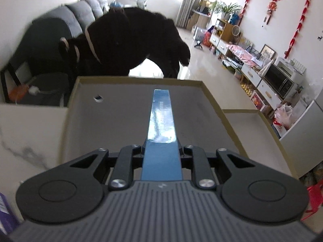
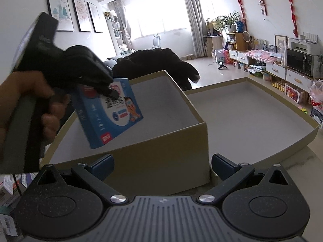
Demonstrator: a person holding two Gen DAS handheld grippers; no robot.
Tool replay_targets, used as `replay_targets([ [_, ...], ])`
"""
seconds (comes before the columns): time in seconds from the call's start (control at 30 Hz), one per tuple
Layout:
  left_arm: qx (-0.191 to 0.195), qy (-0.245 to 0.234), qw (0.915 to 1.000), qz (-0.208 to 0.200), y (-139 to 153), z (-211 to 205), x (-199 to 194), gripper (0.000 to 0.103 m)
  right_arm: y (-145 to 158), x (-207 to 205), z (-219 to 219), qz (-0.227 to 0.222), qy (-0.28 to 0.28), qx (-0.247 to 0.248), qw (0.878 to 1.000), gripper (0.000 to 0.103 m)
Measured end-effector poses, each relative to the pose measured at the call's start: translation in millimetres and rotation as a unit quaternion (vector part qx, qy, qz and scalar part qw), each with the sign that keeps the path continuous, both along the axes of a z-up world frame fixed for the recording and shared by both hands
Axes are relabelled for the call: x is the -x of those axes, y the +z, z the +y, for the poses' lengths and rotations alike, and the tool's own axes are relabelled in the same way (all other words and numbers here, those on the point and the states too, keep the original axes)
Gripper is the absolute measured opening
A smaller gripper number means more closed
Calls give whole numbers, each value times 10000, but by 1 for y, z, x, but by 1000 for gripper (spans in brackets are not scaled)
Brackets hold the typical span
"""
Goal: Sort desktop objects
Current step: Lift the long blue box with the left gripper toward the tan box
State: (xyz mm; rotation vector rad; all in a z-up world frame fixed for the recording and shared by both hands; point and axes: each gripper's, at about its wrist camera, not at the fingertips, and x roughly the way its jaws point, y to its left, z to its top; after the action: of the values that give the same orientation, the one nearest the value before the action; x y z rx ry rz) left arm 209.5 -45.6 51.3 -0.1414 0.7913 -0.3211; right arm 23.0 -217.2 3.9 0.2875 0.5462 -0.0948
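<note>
Blue medicine box (image 2: 110, 112), pinched at its top corner by the left hand-held gripper (image 2: 113, 93), hangs tilted over the open cardboard box (image 2: 173, 141) at centre-left of the right wrist view (long axis pointing down into it). Right hand-held gripper (image 2: 162, 166), lower centre, stands released and empty, just short of the near wall.

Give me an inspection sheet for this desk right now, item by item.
Surface: white marbled tabletop.
Job's things: blue carton held over the deep cardboard box; shallow cardboard tray beside it.
Clutter: small boxes at the desk's left edge.
Grippers: left gripper shut on the blue carton; right gripper open, holding nothing.
Cables: thin dark cord near the small boxes.
Surroundings: black plush toy, grey sofa, microwave.
</note>
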Motion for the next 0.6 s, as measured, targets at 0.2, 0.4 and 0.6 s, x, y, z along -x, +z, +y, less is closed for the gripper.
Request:
replay_targets([
  [0.2, 125, 14, 9994, 335, -10, -20, -14, 17, 6, -3, -10, -102, -80, 62, 9999, 103],
  [0.4, 86, 42, 9992, 391, -11, -32, -20, 18, 12, -10, -28, -238, -11, -38, 9997, 103],
  [0.6, 41, -13, 9990, 447, -9, -46, -24, 18, 14, -13, -45, -280, 102, -575, 9979, 103],
])
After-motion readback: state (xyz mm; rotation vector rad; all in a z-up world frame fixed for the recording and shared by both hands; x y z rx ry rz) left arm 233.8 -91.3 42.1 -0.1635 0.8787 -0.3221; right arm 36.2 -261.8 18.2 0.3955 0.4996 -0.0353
